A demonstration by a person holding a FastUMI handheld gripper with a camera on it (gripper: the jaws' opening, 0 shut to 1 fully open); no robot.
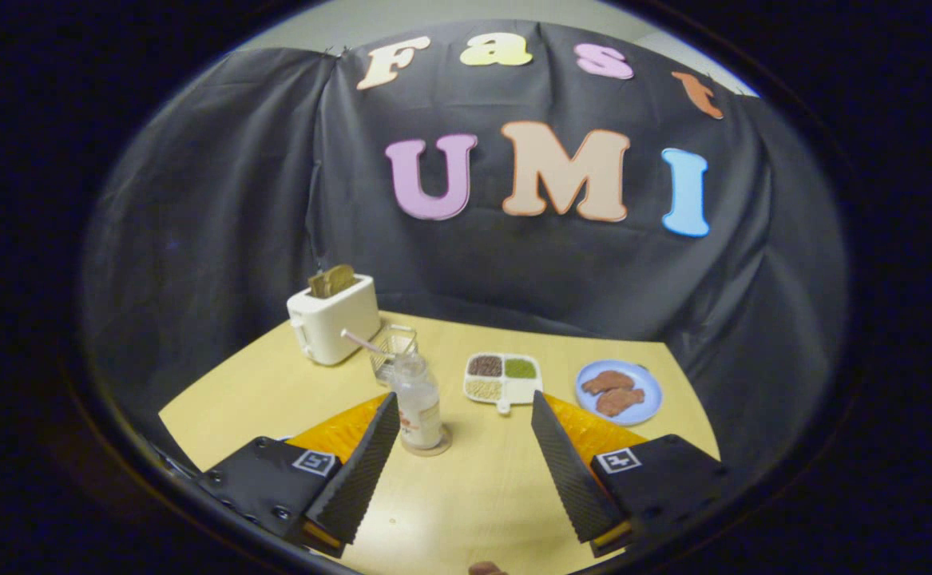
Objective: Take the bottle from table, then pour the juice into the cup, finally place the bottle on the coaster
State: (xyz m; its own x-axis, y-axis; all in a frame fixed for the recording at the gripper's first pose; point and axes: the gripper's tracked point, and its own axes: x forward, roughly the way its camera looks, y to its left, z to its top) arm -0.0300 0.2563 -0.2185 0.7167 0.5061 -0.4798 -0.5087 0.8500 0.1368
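A clear bottle [418, 404] with a pale label stands upright on a round coaster [434, 449] on the yellow table [466, 495]. My gripper [466, 398] is open and hovers above the table. The bottle sits just ahead of the fingers, close beside the tip of the left finger [366, 463]. The right finger [565, 463] is well apart from it. Nothing is between the fingers. A small brown thing [485, 569] peeks in below the fingers, too little of it showing to tell what it is.
A white toaster [332, 319] with bread in it stands at the table's far left. A small wire basket [392, 350] with a pink handle sits behind the bottle. A white divided tray [503, 378] of grains and a blue plate [619, 391] with brown pieces lie beyond the right finger.
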